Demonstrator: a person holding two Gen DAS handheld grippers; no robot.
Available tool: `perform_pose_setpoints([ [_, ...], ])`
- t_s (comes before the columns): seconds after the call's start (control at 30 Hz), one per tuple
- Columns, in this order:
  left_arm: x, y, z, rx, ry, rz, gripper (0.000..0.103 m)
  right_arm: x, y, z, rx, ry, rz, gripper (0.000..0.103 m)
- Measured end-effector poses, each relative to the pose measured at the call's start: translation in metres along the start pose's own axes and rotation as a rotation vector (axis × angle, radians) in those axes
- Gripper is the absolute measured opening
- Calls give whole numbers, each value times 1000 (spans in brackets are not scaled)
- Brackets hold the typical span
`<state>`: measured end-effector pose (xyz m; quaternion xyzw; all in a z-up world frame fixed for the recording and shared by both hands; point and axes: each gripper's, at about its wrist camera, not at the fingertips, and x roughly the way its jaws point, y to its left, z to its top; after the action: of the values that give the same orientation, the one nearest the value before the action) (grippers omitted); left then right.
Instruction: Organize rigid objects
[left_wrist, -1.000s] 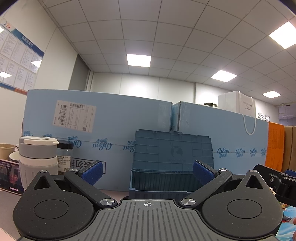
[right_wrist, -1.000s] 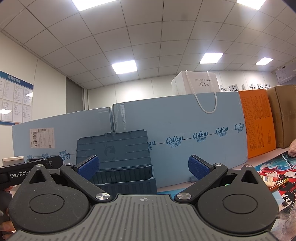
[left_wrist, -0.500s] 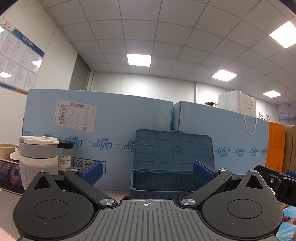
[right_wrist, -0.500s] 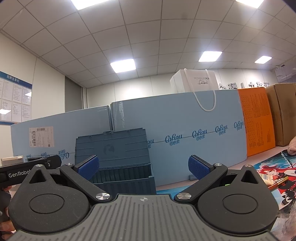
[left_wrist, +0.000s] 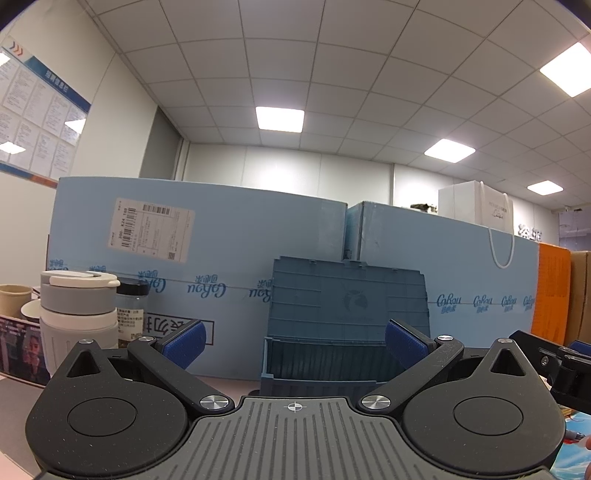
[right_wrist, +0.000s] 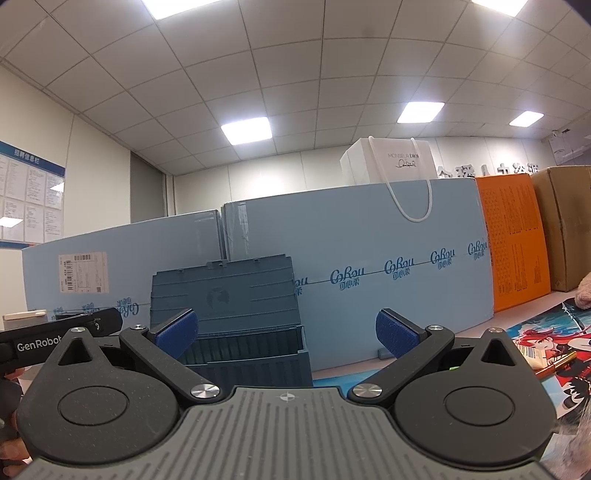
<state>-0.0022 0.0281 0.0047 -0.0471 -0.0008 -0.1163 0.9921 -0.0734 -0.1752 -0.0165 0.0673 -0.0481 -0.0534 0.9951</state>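
A dark blue plastic crate (left_wrist: 332, 354) with its lid standing upright sits straight ahead on the table, also seen left of centre in the right wrist view as the crate (right_wrist: 243, 350). My left gripper (left_wrist: 293, 338) is open, empty, level with the crate's front wall. My right gripper (right_wrist: 286, 330) is open and empty too, its left pad in front of the crate. A white and grey lidded cup (left_wrist: 77, 310) and a dark-capped jar (left_wrist: 130, 314) stand at the left. A pen (right_wrist: 554, 365) lies on a printed mat at the right.
Tall light blue foam boards (left_wrist: 221, 266) wall off the back, with a white paper bag (right_wrist: 391, 162) on top. An orange box (right_wrist: 513, 243) and a cardboard box (right_wrist: 565, 229) stand at the right. The other gripper's black body (right_wrist: 55, 332) shows at the left edge.
The right wrist view has tilted upward and shifted a little; the crate now sits lower and further right in it. The left gripper has barely moved. Both grippers stay open.
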Motion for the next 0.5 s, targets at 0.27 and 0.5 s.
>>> perform_pose_setpoints([
  [0.27,-2,0,2,-3,-12,9,103,1,0,0,1,5,-8,103],
  [0.5,-2,-1,2,10,-17,50,103,2,0,-1,-5,13,-18,103],
])
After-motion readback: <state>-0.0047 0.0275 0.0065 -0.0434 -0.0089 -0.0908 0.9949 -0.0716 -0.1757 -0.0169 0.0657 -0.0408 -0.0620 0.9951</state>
